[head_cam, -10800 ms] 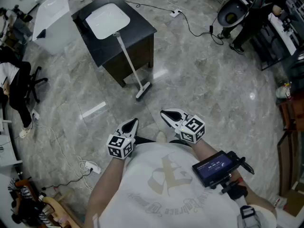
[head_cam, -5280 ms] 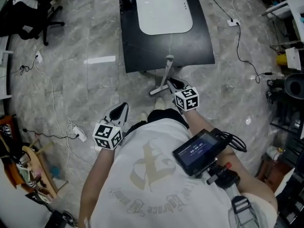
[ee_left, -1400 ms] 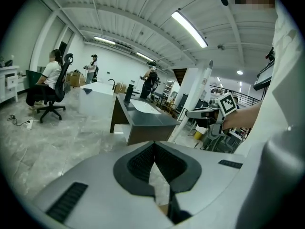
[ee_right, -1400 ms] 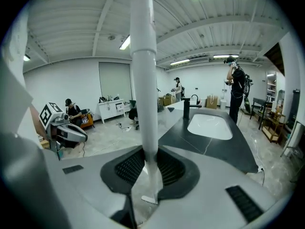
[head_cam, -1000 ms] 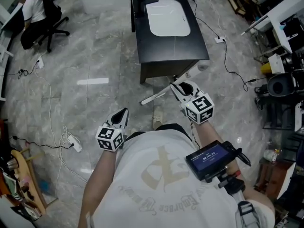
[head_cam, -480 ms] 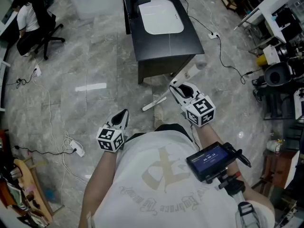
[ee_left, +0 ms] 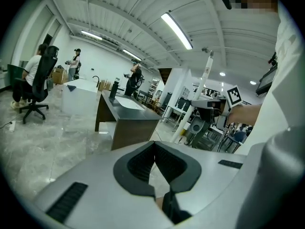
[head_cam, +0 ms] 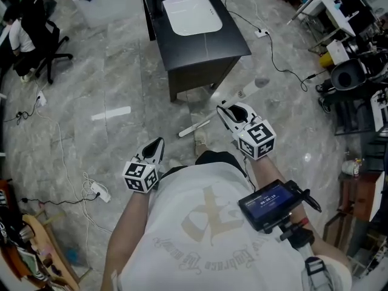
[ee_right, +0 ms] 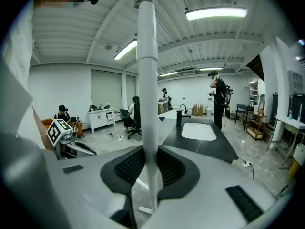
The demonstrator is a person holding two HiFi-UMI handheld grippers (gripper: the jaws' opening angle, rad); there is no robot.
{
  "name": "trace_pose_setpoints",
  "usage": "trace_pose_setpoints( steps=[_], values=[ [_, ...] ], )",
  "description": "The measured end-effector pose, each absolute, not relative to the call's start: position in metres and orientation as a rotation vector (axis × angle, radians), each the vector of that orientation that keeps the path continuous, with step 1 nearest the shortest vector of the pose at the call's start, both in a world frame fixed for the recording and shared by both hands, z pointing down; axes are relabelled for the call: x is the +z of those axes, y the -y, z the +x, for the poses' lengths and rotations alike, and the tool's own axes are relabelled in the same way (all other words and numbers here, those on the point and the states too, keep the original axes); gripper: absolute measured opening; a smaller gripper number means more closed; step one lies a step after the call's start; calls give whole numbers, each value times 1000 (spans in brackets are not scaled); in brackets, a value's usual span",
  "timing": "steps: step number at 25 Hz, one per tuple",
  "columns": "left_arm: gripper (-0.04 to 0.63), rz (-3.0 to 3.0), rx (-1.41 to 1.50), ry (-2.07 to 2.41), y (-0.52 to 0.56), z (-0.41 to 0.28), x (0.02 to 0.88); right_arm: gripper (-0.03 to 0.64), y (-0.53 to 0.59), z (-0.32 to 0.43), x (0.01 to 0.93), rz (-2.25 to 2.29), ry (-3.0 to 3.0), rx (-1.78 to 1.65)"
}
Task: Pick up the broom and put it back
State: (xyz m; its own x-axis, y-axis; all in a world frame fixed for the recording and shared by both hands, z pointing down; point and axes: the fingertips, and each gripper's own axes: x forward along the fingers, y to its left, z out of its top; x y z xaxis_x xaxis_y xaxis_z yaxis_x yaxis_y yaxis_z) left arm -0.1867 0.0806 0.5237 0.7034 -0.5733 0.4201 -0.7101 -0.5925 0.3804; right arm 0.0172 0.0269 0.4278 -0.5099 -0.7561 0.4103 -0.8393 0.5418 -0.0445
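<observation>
Broom (head_cam: 194, 128): you hold it by its white handle in your right gripper; its flat head lies low over the floor just in front of your feet, and whether it touches the floor cannot be told
Handle: in the right gripper view it runs straight up between the jaws and out past the top of them
Right gripper (ee_right: 148, 162): jaws partly spread, the ribbed black pads pinching the handle from both sides
Left gripper (ee_left: 154, 151): jaws pressed together with nothing between them; you carry it to the left of the broom, apart from it
Table (head_cam: 209, 50): black, standing just beyond the broom head, with a white basin (head_cam: 191, 12) set into its top
Floor (head_cam: 121, 83): grey marble, with a black cable (head_cam: 285, 71) trailing to the right of the table
Further off: an office chair (head_cam: 45, 56) with a person seated on it at the far left
</observation>
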Motion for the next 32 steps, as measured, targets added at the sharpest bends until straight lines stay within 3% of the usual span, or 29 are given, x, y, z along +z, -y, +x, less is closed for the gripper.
trace_pose_setpoints(
  steps=[32],
  values=[
    [12, 2352, 496, 951, -18, -156, 530, 95, 21, 111, 535, 1383, 2250, 531]
  ],
)
